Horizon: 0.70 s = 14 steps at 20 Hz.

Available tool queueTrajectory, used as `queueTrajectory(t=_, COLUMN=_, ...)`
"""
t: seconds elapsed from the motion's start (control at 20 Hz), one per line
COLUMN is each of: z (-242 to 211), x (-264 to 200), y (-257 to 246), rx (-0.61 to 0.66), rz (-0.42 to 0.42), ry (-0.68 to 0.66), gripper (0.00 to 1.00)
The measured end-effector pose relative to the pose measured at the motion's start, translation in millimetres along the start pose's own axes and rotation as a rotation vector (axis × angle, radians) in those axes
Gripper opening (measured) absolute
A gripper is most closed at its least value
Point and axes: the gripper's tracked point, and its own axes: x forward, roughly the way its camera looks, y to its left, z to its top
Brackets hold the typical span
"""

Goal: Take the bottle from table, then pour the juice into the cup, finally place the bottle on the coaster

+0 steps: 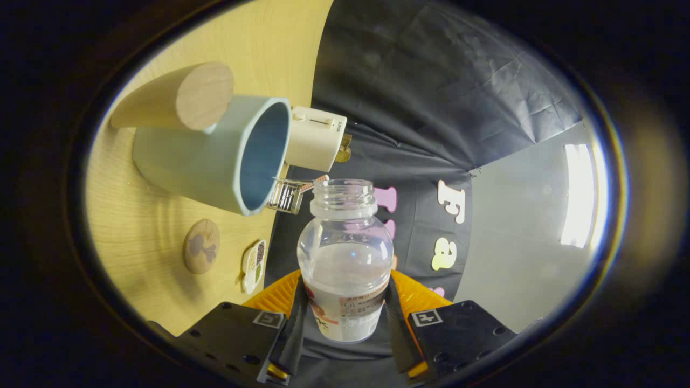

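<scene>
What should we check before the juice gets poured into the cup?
1. Gripper holds the bottle: ok, both fingers press its sides.
2. Bottle cap off: ok, the mouth is open.
3. Liquid inside the bottle: ok, clear liquid shows.
4. Bottle mouth lined up with the cup: not ok, the mouth sits beside the rim, apart from it.
5. Cup ready: ok for standing on the table; what is inside, cannot tell.
6. Coaster free: ok.
</scene>
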Motion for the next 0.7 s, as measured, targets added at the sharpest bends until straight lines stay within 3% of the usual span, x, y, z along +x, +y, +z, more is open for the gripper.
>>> queueTrajectory(t=0.7, z=4.8, x=1.0, y=-8.7, rx=-0.091, rz=-0.059, ry=-0.033, gripper=0.7)
